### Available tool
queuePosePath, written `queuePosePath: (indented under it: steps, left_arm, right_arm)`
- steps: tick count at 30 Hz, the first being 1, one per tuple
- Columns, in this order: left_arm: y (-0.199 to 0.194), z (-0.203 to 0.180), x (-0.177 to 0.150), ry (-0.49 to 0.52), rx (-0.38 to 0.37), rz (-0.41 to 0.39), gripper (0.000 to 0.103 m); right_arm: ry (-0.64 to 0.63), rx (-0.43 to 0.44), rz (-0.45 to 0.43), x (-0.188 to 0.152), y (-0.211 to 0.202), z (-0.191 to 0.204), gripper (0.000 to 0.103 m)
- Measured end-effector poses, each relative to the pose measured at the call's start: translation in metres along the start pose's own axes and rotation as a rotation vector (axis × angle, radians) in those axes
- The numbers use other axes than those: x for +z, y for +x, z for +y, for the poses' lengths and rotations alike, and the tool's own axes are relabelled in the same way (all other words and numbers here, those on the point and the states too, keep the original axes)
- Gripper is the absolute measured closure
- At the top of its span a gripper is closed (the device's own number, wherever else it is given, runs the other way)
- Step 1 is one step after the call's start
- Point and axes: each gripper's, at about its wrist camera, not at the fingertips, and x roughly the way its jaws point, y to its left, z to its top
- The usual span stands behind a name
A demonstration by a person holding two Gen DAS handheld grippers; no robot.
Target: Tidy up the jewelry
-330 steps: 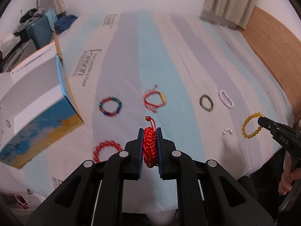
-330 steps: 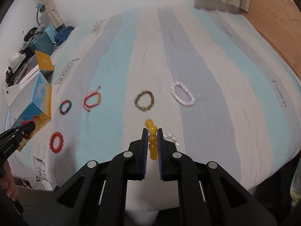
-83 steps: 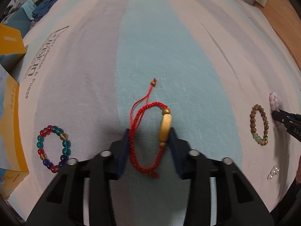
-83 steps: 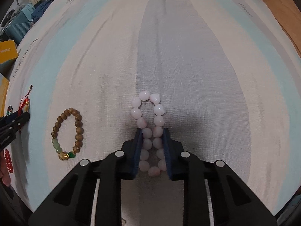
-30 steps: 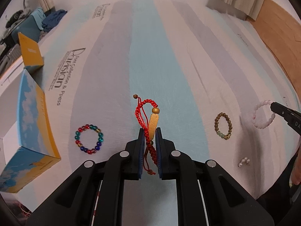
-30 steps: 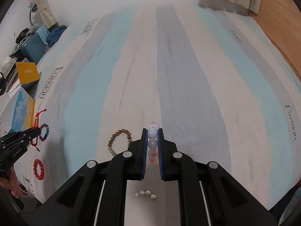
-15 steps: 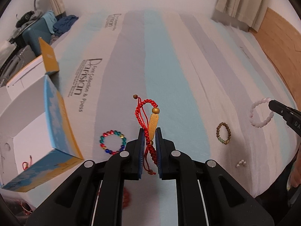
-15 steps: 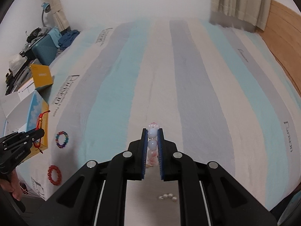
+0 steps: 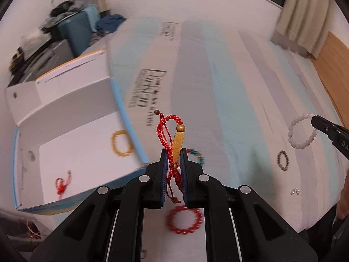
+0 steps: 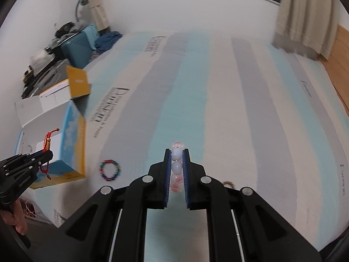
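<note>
A teal suitcase (image 10: 77, 49) piled with clutter stands far ahead-left of the gripper, blue clothing (image 10: 108, 39) beside it; beige curtains (image 10: 305, 15) hang far ahead-right.

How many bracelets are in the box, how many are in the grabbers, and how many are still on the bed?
In the box: 2, yellow bead bracelet, red knotted bracelet
Held: 2, red cord bracelet in left gripper, pink bead bracelet in right gripper
On the bed: 3, multicolour bracelet, brown bracelet, red bead bracelet
Total: 7
</note>
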Motion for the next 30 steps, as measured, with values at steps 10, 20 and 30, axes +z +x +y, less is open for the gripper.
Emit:
queuePosePath:
  steps: [10,20,30]
  left_arm:
    - [-0.027,0.094,-0.01,-0.104,0.099,-0.023,0.093]
    - [-0.05,0.174,-0.023,-0.205,0.172,-0.028,0.093]
    - [-0.044,0.222,-0.037,-0.274,0.209,0.001,0.092]
  right_arm:
    - [-0.098,0.082,-0.012,0.018,0.005,0.103,0.094]
    - [-0.198,0.172,-0.029,0.029,0.005,0.202,0.094]
    - [-0.297,0.244,-0.009,0.024,0.023,0.281,0.094]
